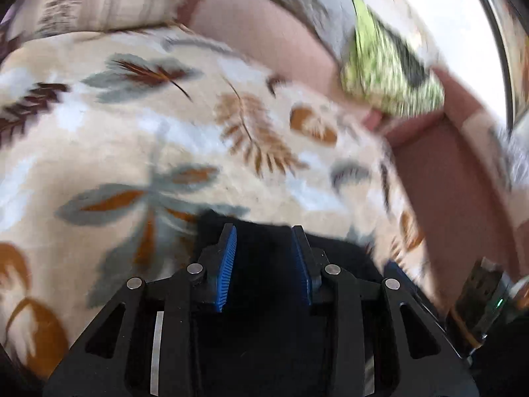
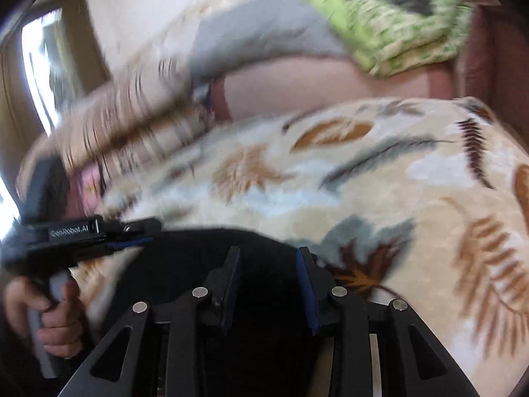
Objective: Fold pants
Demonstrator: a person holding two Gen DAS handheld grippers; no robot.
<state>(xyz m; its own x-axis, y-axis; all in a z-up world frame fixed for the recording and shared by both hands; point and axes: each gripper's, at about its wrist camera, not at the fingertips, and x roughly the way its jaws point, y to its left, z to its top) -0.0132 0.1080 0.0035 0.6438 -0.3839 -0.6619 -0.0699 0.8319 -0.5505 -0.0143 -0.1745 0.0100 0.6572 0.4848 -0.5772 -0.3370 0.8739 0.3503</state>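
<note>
Two claws hover over black pants [image 2: 205,258] that lie on a leaf-patterned blanket [image 1: 132,125]. Left claw [image 1: 264,231] and right claw [image 2: 267,254] each stand partly spread with dark cloth between the pads; whether they pinch it, I cannot tell.

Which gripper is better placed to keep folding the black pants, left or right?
Hard to separate, marginally the right. The black pants fill the gap in both the right gripper and the left gripper, but more cloth spreads around the right one.
</note>
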